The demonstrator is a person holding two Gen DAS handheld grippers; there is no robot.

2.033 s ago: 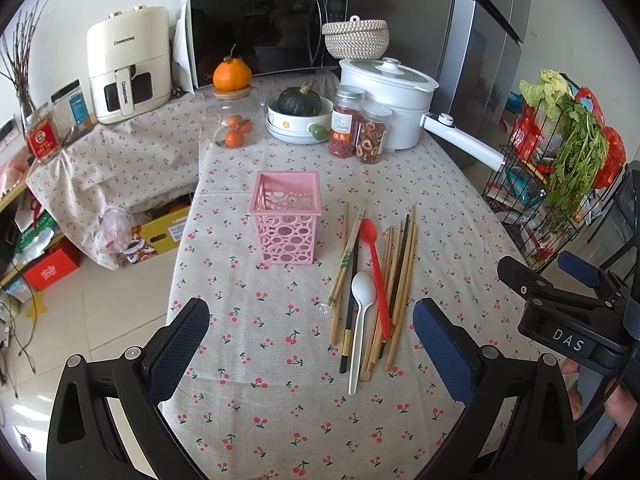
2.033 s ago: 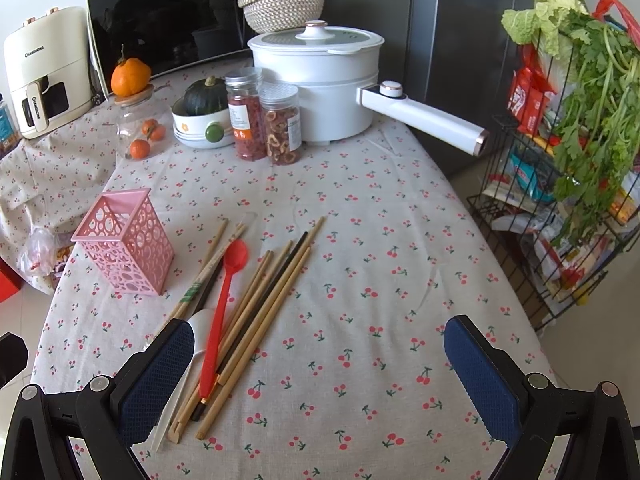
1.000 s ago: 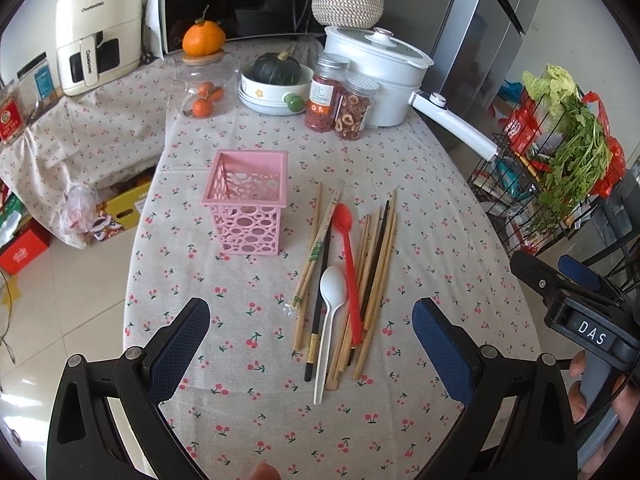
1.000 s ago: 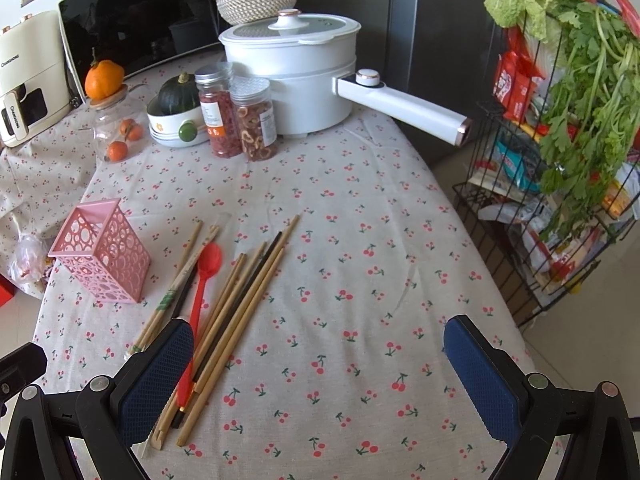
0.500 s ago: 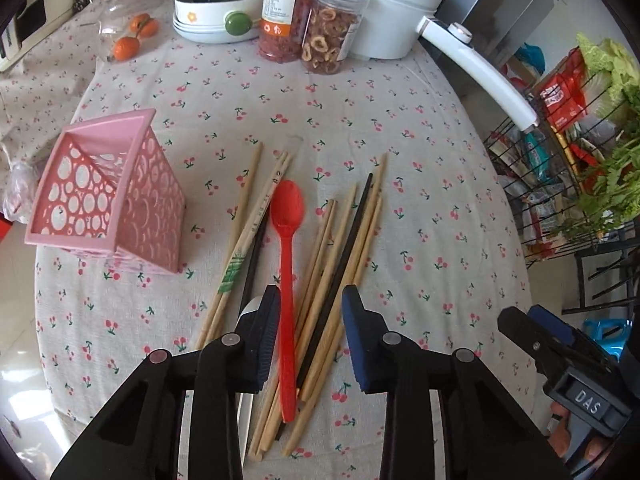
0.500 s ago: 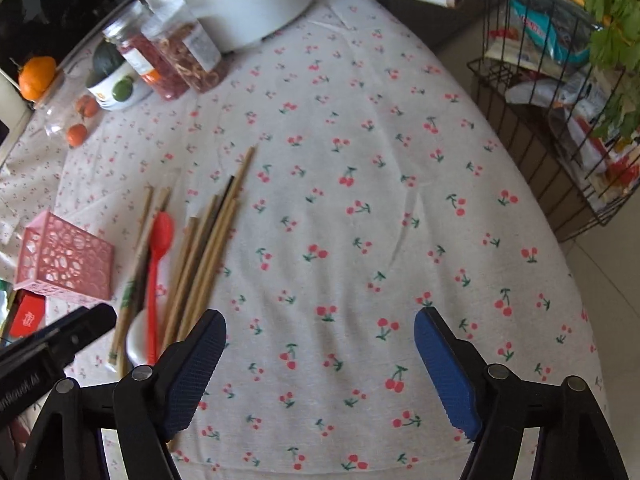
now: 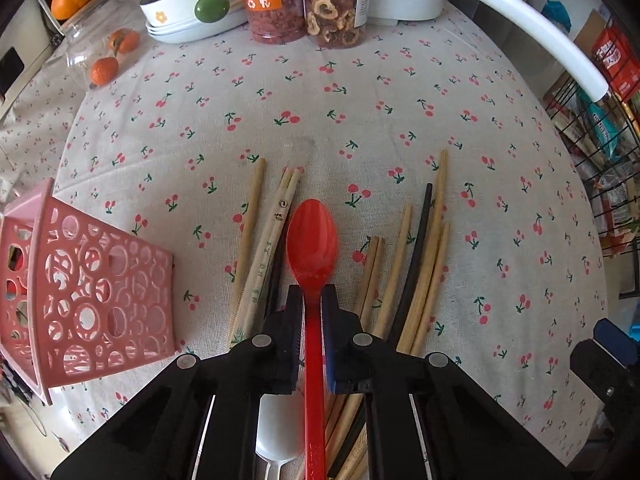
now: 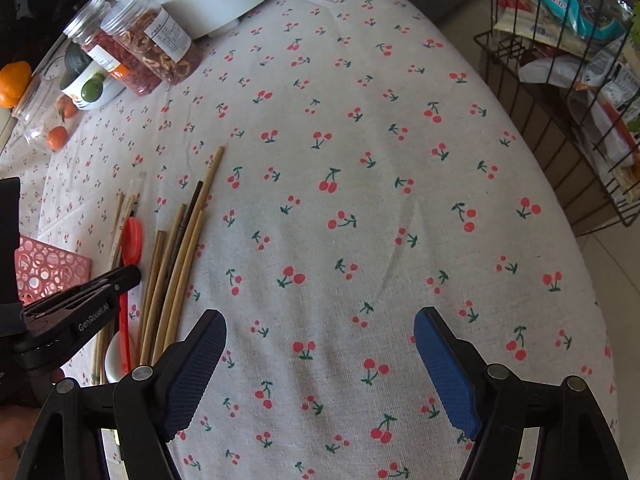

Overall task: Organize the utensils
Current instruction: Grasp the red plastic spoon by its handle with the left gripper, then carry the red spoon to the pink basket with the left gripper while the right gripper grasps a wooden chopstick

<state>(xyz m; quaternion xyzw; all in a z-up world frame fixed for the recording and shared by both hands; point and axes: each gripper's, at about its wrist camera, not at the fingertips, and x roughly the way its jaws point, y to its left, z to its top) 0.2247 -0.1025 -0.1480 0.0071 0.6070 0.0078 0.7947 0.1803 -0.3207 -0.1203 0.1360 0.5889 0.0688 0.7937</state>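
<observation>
My left gripper (image 7: 312, 300) is shut on the handle of the red spoon (image 7: 312, 240), just behind its bowl. The spoon lies among several wooden and black chopsticks (image 7: 424, 264) on the cherry-print tablecloth. A white spoon (image 7: 276, 432) lies under the gripper. The pink perforated holder (image 7: 88, 304) stands to the left, close by. In the right wrist view my right gripper (image 8: 320, 356) is open and empty over bare cloth, right of the chopsticks (image 8: 176, 264); the red spoon (image 8: 131, 240), the left gripper (image 8: 80, 312) and the pink holder (image 8: 48, 268) show at its left.
Two jars (image 7: 304, 0), a bowl with a squash (image 7: 192, 4), a white pot with a long handle (image 7: 532, 36) and small oranges (image 7: 105, 70) stand at the table's far end. A wire rack of groceries (image 8: 576, 80) stands off the right edge.
My left gripper has come down onto the utensils and shut on the red spoon's handle. My right gripper has lowered toward the cloth and stays open.
</observation>
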